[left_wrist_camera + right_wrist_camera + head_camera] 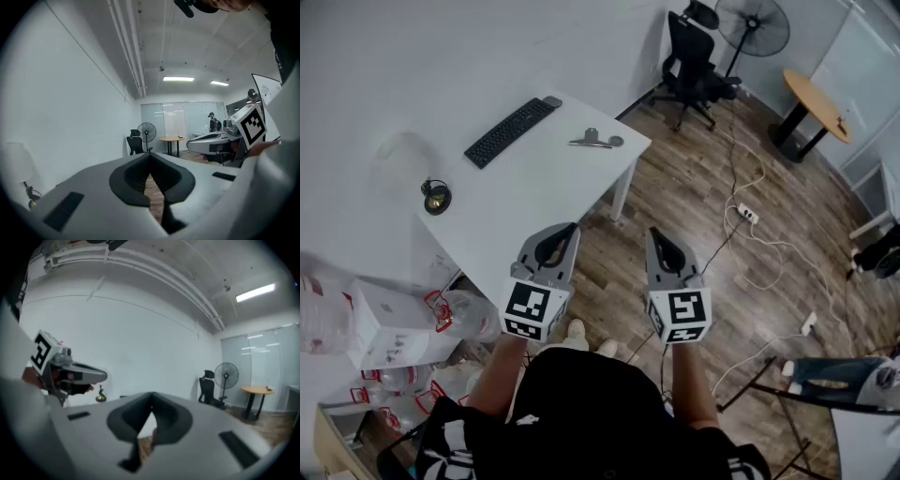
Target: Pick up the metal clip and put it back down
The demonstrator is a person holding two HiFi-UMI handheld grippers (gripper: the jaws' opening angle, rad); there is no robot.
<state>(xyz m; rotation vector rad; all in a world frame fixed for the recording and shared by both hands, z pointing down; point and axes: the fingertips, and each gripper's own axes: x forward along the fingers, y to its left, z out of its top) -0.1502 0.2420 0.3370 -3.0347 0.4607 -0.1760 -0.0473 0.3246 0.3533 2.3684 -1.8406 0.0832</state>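
The metal clip point(595, 142) lies flat on the white table point(539, 202) near its far right corner. Both grippers are held side by side in front of the person, over the wooden floor and well short of the clip. My left gripper point(565, 231) has its jaws closed tip to tip with nothing between them, and its own view point(150, 154) shows the same. My right gripper point(657, 234) is likewise shut and empty, as its own view point(151, 394) confirms. The clip does not appear in either gripper view.
A black keyboard point(510, 131) and a small brass object point(437, 198) lie on the table. Boxes and bottles point(394, 328) sit at lower left. Cables and a power strip point(748, 214) trail over the floor; an office chair point(696, 70), fan point(752, 26) and round table point(813, 101) stand beyond.
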